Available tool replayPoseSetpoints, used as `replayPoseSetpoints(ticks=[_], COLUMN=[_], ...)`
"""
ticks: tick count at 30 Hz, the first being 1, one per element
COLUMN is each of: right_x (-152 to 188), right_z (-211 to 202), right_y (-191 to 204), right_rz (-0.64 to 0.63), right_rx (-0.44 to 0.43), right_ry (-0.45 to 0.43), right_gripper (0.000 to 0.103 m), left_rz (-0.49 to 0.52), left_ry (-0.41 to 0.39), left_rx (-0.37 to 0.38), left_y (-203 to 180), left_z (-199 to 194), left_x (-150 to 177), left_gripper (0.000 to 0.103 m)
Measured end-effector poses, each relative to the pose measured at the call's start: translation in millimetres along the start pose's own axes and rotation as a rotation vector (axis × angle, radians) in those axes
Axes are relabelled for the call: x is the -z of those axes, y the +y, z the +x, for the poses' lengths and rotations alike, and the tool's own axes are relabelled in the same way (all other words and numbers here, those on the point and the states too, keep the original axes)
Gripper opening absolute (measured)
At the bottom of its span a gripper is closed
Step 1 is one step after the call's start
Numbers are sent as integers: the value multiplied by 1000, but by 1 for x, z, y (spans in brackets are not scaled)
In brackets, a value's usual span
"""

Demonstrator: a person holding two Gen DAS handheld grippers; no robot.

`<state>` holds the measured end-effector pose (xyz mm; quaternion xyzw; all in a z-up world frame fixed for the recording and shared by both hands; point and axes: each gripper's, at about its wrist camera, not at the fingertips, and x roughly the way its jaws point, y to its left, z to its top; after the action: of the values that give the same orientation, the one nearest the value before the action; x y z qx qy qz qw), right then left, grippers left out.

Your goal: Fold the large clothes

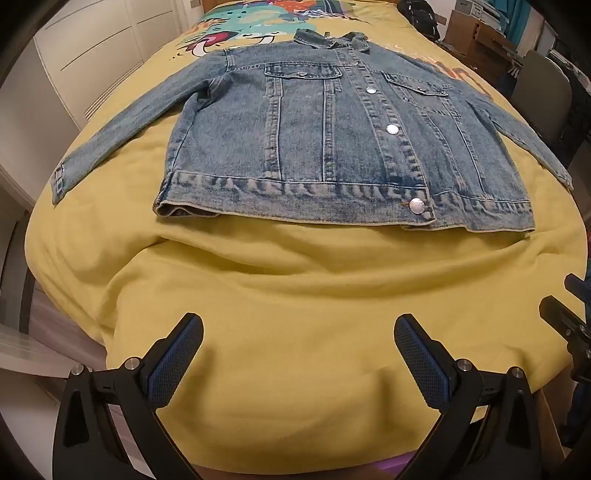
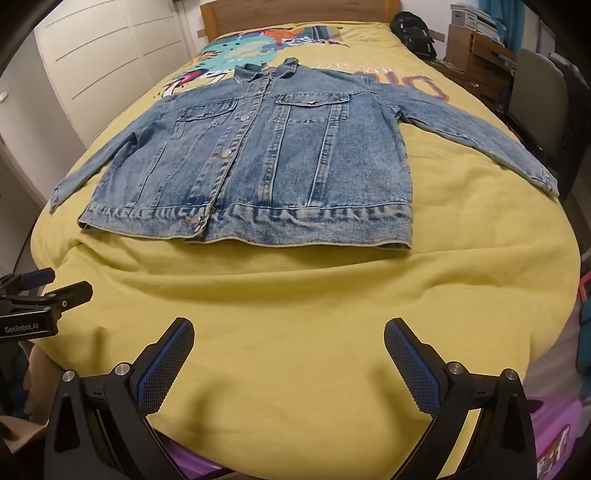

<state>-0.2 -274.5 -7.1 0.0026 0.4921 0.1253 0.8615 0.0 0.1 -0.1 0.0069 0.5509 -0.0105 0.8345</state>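
The denim jacket (image 1: pixel 343 147) covers the middle of the bedspread's cartoon print (image 1: pixel 236 22), and in the left wrist view the top edge cuts that print off, while the lettering (image 2: pixel 388 75) beside the collar is partly hidden and too distorted to read. The right gripper (image 1: pixel 569 314) shows only as a sliver at the left wrist view's right edge, its jaws out of sight. The clutter (image 2: pixel 480 40) beyond the bed's far right corner is too small to identify.

A yellow bedspread (image 2: pixel 295 314) with a colourful cartoon print (image 2: pixel 240 55) covers the bed; a black backpack (image 2: pixel 412 31) sits beside the wooden headboard (image 2: pixel 295 13).
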Motion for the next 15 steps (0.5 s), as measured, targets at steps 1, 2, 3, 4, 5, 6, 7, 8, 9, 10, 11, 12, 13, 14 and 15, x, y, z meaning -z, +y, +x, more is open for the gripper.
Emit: replayPoseSetpoints(ticks=[1, 2, 3, 4, 5, 6, 7, 8, 9, 10, 11, 12, 13, 14, 15], right_x=[0, 0, 0, 0, 0, 0, 0, 0, 0, 0, 0, 0, 0, 0, 0], right_z=[0, 0, 0, 0, 0, 0, 0, 0, 0, 0, 1, 1, 1, 1, 1], right_y=[0, 0, 0, 0, 0, 0, 0, 0, 0, 0, 0, 0, 0, 0, 0], right_rz=[-1, -1, 0, 1, 2, 3, 4, 4, 5, 5, 1, 1, 1, 1, 1], right_rx=[2, 2, 2, 2, 2, 2, 2, 2, 2, 2, -1, -1, -2, -2, -1], right_ry=[0, 1, 1, 1, 1, 1, 1, 1, 1, 0, 1, 2, 2, 2, 1], right_gripper=[103, 103, 103, 103, 103, 103, 103, 103, 103, 103, 103, 103, 103, 103, 103], left_rz=[0, 1, 3, 4, 5, 6, 6, 7, 8, 5, 5, 5, 4, 5, 5], left_ry=[0, 1, 1, 1, 2, 1, 2, 2, 2, 2, 2, 2, 2, 2, 1], left_rx=[1, 2, 3, 3, 3, 4, 4, 4, 4, -1, -2, -3, -3, -6, -8], left_y=[0, 0, 0, 0, 0, 1, 1, 2, 3, -2, -2, -2, -2, -2, -2], left_z=[0, 0, 0, 0, 0, 0, -1, -1, -1, -2, -2, -3, -4, -2, -2], left_x=[0, 0, 0, 0, 0, 0, 0, 0, 0, 0, 0, 0, 0, 1, 1], left_gripper=[102, 102, 102, 102, 102, 102, 102, 102, 102, 102, 102, 102, 102, 102, 102])
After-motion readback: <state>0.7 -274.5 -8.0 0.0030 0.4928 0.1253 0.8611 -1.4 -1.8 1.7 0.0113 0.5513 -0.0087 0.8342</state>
